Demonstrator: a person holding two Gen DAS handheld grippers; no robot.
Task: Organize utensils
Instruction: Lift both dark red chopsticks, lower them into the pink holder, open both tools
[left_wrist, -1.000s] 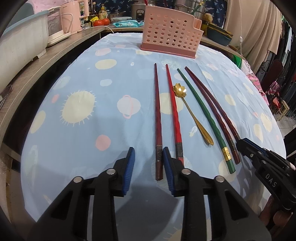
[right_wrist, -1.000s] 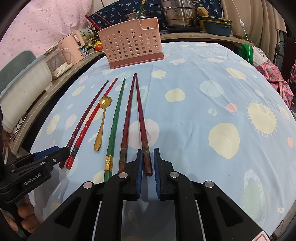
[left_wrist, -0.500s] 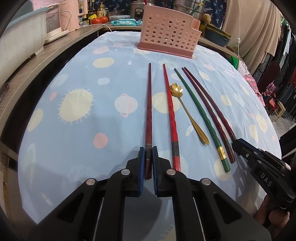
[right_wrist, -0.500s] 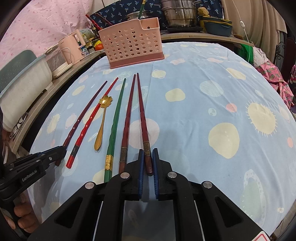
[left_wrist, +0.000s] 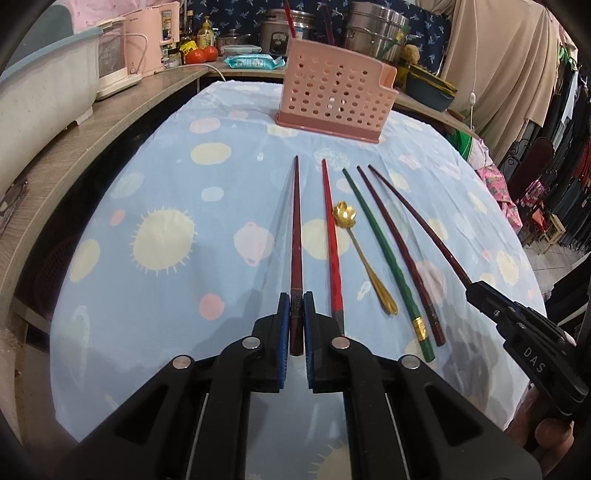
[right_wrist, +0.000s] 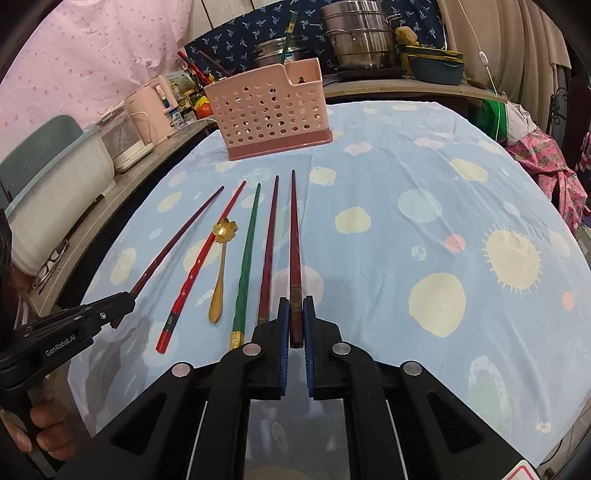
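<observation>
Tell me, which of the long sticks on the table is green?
The green chopstick lies in the middle of the row, right beside the gold spoon. It has a gold band near its thick end; the other four are red or dark red.

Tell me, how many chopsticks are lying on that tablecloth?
5: a dark red one in the left gripper, bright red, green, maroon, and one in the right gripper.
</observation>
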